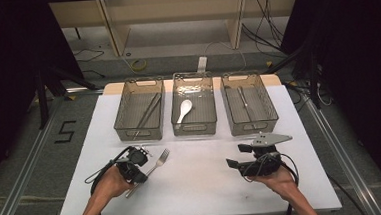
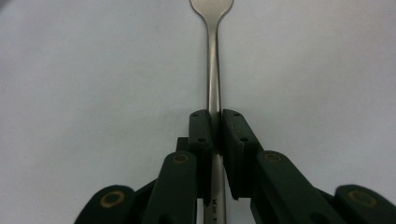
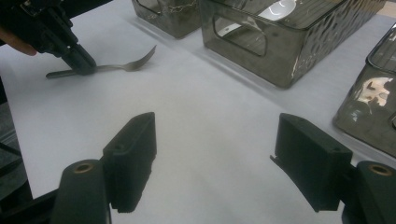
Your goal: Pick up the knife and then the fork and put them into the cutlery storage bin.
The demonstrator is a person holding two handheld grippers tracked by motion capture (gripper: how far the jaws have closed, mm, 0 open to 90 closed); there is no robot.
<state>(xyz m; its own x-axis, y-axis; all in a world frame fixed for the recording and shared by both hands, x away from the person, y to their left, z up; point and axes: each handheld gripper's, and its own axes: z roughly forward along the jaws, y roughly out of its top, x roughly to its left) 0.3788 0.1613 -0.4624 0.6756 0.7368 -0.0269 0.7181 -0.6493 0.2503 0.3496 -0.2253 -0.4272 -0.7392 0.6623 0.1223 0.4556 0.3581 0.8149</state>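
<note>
Left gripper [image 1: 138, 167] sits low at the fork [image 1: 154, 165], jaws pressed together on its handle, forearm angled in from below. Right gripper [image 3: 215, 161] rests well apart from the fork, jaws spread wide.

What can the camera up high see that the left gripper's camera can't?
From above: three baskets in a row, holding chopsticks, a white spoon and a thin metal utensil; also the right gripper, open over bare tabletop. In the left gripper view: a close look at the pads pinching the handle. Both show the fork on the white table in the left gripper.
</note>
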